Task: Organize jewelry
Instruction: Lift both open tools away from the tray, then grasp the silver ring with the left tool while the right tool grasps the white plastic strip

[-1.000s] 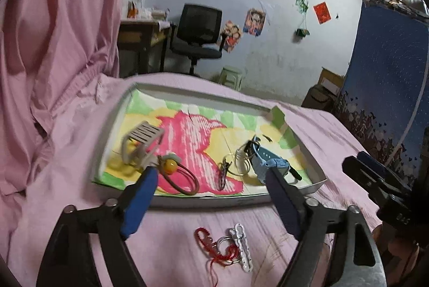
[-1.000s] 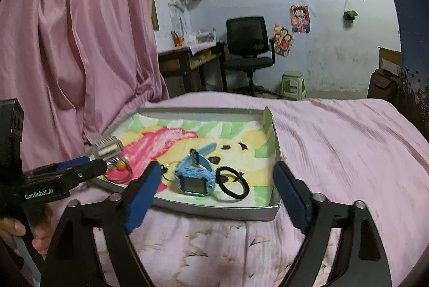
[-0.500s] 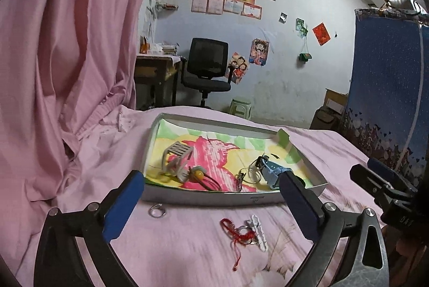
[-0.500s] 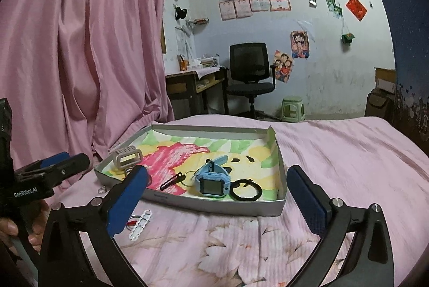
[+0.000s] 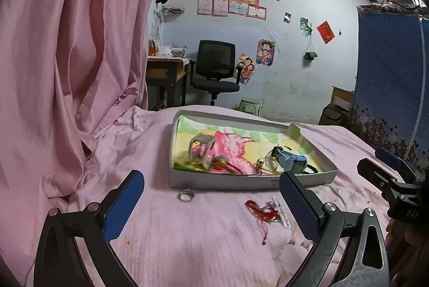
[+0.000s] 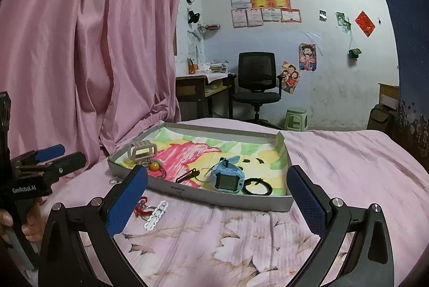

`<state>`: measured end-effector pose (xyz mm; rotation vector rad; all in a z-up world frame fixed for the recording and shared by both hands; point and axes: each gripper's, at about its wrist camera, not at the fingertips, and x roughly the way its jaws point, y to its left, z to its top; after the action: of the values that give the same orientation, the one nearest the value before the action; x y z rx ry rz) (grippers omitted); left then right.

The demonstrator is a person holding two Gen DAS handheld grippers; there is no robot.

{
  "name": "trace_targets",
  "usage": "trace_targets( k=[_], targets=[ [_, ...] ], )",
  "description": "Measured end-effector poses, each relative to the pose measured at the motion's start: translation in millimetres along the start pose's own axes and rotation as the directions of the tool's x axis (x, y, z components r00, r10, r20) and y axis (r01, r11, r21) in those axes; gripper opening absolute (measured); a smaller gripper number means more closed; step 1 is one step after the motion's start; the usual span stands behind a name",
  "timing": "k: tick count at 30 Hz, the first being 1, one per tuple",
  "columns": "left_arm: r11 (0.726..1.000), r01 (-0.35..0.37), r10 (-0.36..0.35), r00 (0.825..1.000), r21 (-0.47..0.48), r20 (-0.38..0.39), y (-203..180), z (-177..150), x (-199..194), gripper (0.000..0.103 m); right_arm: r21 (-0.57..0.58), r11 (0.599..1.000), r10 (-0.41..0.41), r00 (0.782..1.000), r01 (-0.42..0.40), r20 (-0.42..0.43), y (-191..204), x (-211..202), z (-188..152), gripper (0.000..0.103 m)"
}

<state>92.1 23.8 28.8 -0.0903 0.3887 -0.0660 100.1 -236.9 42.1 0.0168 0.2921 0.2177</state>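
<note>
Your left gripper (image 5: 211,203) and your right gripper (image 6: 217,195) both have their jaws wide apart — nothing sits between them, and they have just been opening. The gray tray (image 6: 236,199) rests on the pink bed sheet (image 6: 348,166). Inside it, near the front edge, lie the blue watch (image 6: 226,177) and the black band (image 6: 258,186); a gray clip (image 6: 141,150) sits by the left edge. Outside, just before the front edge — a red string keychain (image 5: 264,212) and a small ring (image 5: 185,195).

Blue watch (image 6: 227,177) lies in the tray (image 6: 228,199) beside a black band (image 6: 258,186).
</note>
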Motion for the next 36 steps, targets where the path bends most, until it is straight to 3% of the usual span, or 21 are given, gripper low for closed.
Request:
trace_targets(
  k=[10,19,20,25,31,36],
  targets=[
    [0.999,-0.018,0.014,0.993,-0.040,-0.113,19.8,-9.0,25.5,0.101,-0.036,0.999,0.026,0.999,-0.028,-0.043,7.9,12.5,-2.9,0.102],
    [0.996,-0.029,0.010,0.974,-0.080,-0.227,35.0,-11.5,53.7,0.101,-0.047,0.996,0.068,0.985,-0.076,-0.162,15.0,41.2,-12.2,0.100],
    [0.996,-0.026,0.007,0.972,-0.080,-0.235,34.8,-11.3,56.2,0.100,-0.052,0.995,0.076,0.982,-0.086,-0.175,16.9,43.9,-13.8,0.098],
    [0.998,-0.001,-0.019,0.957,-0.070,-0.291,34.0,-11.6,72.4,0.081,-0.082,0.986,0.120,0.959,-0.145,-0.258,29.0,59.0,-22.7,0.069],
    [0.996,0.019,-0.045,0.941,-0.082,-0.335,35.3,-13.2,89.0,0.063,-0.113,0.970,0.169,0.930,-0.216,-0.328,43.8,70.9,-31.6,0.052],
    [0.995,0.023,-0.057,0.930,-0.096,-0.364,38.9,-14.4,101.2,0.049,-0.116,0.962,0.191,0.911,-0.248,-0.367,50.9,77.4,-35.5,0.045]
  ],
)
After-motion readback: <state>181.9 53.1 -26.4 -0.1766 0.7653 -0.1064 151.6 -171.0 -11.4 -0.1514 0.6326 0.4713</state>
